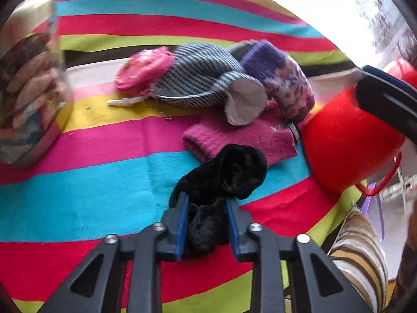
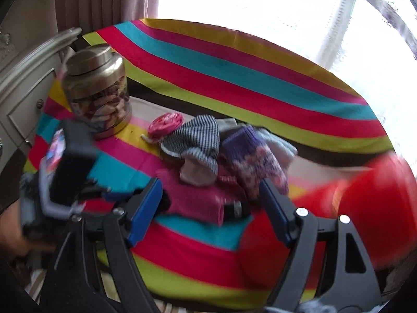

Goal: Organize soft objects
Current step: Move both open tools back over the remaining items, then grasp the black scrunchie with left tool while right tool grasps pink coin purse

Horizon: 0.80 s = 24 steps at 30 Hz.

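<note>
My left gripper (image 1: 207,199) is shut on a black fuzzy sock (image 1: 224,180) and holds it just above the striped cloth (image 1: 91,187). Behind it lie a magenta knit piece (image 1: 242,135), a checked cap (image 1: 200,75), a purple patterned knit mitten (image 1: 284,80) and a pink round pouch (image 1: 143,69). A red bucket (image 1: 346,140) stands at the right. My right gripper (image 2: 211,200) is open and empty, low over the cloth in front of the pile (image 2: 208,143), with the blurred red bucket (image 2: 365,195) at its right.
A gold-lidded jar (image 2: 97,91) stands at the back left of the table, also large at the left in the left wrist view (image 1: 28,78). A pale cabinet (image 2: 18,99) is at the left. A bright window (image 2: 260,0) lies behind. A striped fabric (image 1: 359,255) hangs past the table's near right edge.
</note>
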Tool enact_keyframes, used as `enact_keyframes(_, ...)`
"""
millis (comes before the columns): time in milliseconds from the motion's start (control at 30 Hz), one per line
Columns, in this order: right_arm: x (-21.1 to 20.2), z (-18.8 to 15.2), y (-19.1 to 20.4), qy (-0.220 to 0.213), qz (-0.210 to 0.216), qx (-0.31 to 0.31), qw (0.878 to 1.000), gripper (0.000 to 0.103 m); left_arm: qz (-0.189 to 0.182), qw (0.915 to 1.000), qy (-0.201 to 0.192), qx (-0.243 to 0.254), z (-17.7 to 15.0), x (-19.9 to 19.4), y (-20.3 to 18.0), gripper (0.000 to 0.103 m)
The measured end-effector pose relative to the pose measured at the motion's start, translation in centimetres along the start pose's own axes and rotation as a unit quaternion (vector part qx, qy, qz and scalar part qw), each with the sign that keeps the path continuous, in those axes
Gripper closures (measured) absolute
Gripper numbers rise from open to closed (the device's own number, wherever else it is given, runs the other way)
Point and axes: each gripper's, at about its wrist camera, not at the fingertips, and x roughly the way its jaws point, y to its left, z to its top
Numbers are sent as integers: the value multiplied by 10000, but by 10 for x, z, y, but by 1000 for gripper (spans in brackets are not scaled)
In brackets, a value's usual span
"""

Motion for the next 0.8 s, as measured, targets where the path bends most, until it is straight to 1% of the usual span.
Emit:
enact_keyframes(133,39,25,16,85,133,-231,9996,23,-17,9980,-296,-552,-10,-20,24,79)
enact_keyframes(200,60,36,26,143,201,-396,9989,22,39,9950,-485,-876,-14,-32,38,79)
enact_keyframes(267,81,44,39,228,247,-657,9973,20,107,9899,-682,-1238,-20,-44,54,79)
enact_keyframes(333,101,52,55,314,266,-972,9944,20,102,9855,-769,-1507,-23,-48,66,79)
enact_keyframes(400,121,58,65,408,305,-1140,9922,20,96,9822,-825,-1682,-26,-50,74,79)
enact_keyframes(533,150,67,78,563,381,-1294,9893,18,120,9788,-938,-1817,-26,-54,82,79)
enact_keyframes(633,169,70,84,680,413,-1434,9865,18,114,9785,-956,-1822,-26,-53,81,79)
enact_keyframes(700,182,72,85,793,414,-1440,9855,18,104,9786,-946,-1823,-26,-52,82,79)
enact_keyframes(800,198,71,81,965,541,-1307,9852,19,108,9786,-940,-1827,-25,-51,83,79)
